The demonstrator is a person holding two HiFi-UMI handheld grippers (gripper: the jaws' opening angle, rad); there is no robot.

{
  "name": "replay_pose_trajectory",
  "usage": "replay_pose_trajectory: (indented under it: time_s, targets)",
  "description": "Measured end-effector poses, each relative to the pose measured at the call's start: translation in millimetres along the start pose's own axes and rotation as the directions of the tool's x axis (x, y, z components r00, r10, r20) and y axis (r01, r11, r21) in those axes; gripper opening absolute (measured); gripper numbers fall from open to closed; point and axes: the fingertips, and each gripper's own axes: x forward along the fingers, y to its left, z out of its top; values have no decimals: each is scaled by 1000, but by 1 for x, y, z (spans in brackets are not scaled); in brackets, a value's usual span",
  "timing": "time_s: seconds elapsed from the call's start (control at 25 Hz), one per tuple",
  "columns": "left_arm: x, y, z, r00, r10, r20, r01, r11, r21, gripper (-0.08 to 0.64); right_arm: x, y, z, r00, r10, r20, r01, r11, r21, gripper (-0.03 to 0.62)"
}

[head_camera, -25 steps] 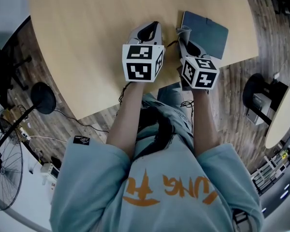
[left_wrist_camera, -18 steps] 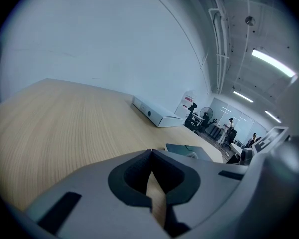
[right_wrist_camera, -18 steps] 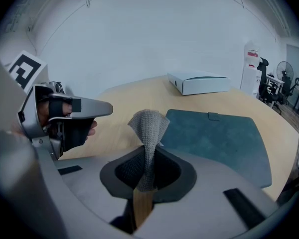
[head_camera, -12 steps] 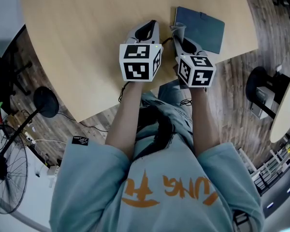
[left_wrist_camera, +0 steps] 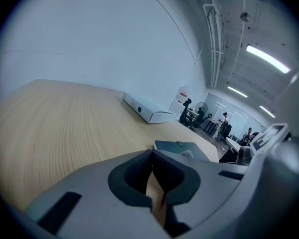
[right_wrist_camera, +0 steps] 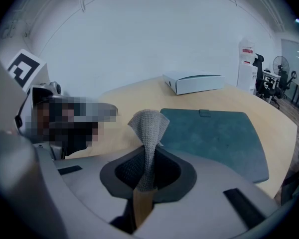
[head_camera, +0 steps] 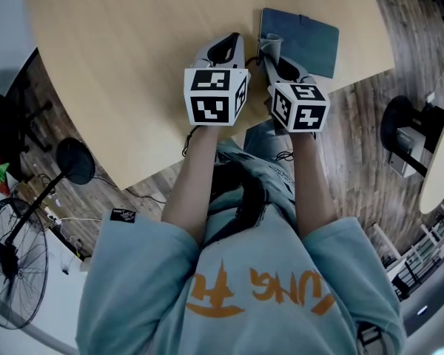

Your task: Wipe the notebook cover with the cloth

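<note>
A dark teal notebook [head_camera: 300, 39] lies flat near the table's right edge, also seen in the right gripper view [right_wrist_camera: 214, 136] and small in the left gripper view [left_wrist_camera: 182, 149]. My right gripper [head_camera: 272, 54] is shut on a grey knitted cloth [right_wrist_camera: 148, 138], which stands up between its jaws just short of the notebook's near left corner. In the head view the cloth [head_camera: 270, 45] pokes out at the gripper's tip. My left gripper [head_camera: 227, 49] hovers beside it to the left, jaws shut with nothing in them.
The round wooden table [head_camera: 133, 58] carries a flat white box [right_wrist_camera: 193, 82] at its far side, also visible from the left gripper [left_wrist_camera: 145, 108]. A floor fan [head_camera: 7, 272] and a black stand [head_camera: 75, 161] sit on the floor at left. Another table's edge [head_camera: 438, 154] is at right.
Both grippers and the notebook sit slightly higher and further left in the head view as the camera shifted. The right gripper still holds the cloth beside the notebook.
</note>
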Motion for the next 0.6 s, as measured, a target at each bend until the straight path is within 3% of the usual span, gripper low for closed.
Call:
replay_pose_trajectory:
  time_s: [0.6]
  targets:
    - [7,-24,-14,999,-26,-44,27,999,26,17,-10,-26,-3,999,-2,36,-1,997,72,28]
